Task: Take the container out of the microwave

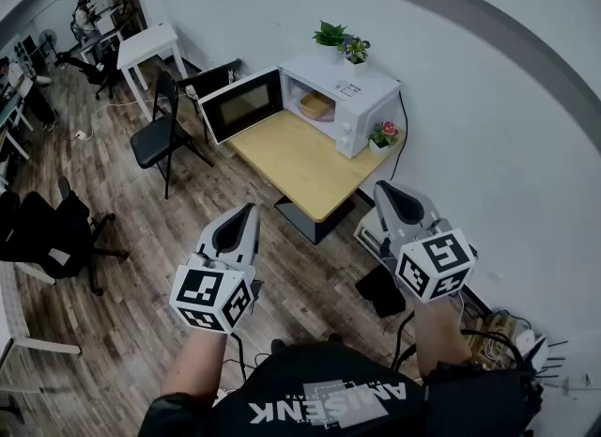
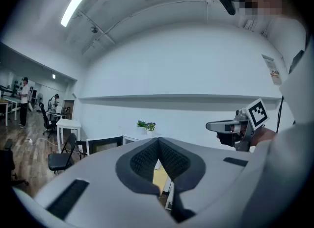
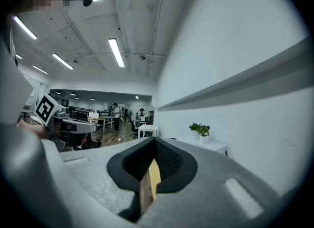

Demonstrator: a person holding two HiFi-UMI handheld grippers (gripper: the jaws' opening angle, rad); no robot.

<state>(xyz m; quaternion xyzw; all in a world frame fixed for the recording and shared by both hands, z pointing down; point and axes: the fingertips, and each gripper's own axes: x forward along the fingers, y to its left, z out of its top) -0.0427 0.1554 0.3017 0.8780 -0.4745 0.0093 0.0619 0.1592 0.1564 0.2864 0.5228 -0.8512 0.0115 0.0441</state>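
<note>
The left gripper (image 1: 246,216) and right gripper (image 1: 388,193) are both clenched tight, holding nothing. Both hang well apart from the microwave (image 1: 362,97).

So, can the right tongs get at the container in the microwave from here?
Likely not yet: the door stands open, leaving the container unblocked, but the right tongs are shut and held well short of the table.

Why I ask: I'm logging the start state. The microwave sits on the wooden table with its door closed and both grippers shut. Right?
Not quite. The head view shows the door open, swung left. So: the microwave sits on the wooden table with its door open, the left gripper and right gripper shut.
</note>
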